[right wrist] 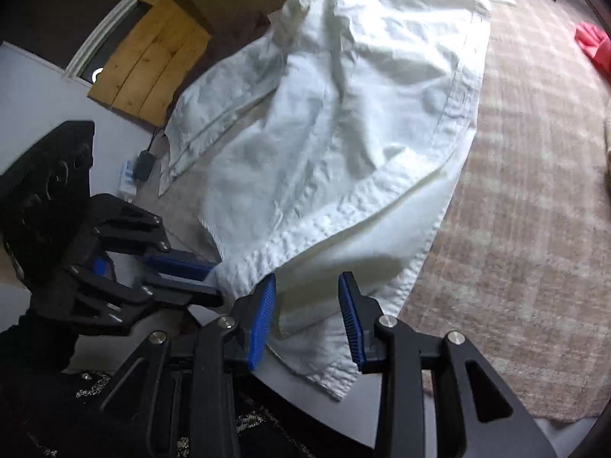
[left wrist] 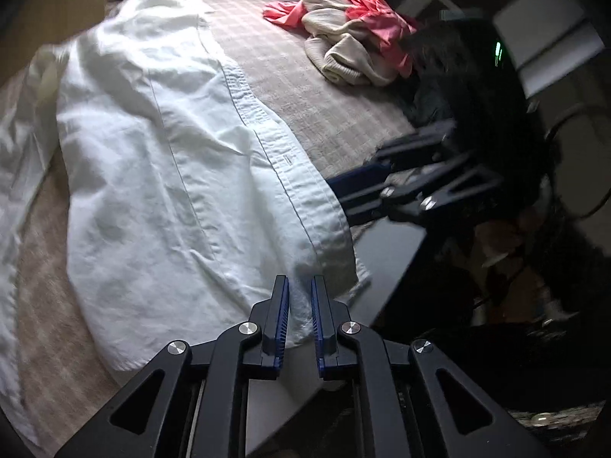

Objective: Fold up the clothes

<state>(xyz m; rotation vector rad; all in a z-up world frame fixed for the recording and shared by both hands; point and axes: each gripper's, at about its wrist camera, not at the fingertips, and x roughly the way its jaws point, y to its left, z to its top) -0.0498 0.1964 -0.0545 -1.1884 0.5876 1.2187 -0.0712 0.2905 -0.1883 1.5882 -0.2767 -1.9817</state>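
A wrinkled, matt white cotton-like shirt (left wrist: 160, 175) is being shown on a coarse woven plaid cloth (left wrist: 305, 87). At ten o'clock in the right wrist view, a grainy, unpolished wooden board (right wrist: 149, 65) is being seen.

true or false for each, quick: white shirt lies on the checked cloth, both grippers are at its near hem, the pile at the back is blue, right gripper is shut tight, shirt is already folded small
1. The white shirt lies on the checked cloth. True.
2. The left gripper and right gripper are both at its near hem. True.
3. The clothes pile at the back is blue. False: it is pink and cream.
4. The right gripper is shut tight. False: its jaws stand apart, with hem fabric between them.
5. The shirt is folded small. False: it is spread out long and wrinkled.
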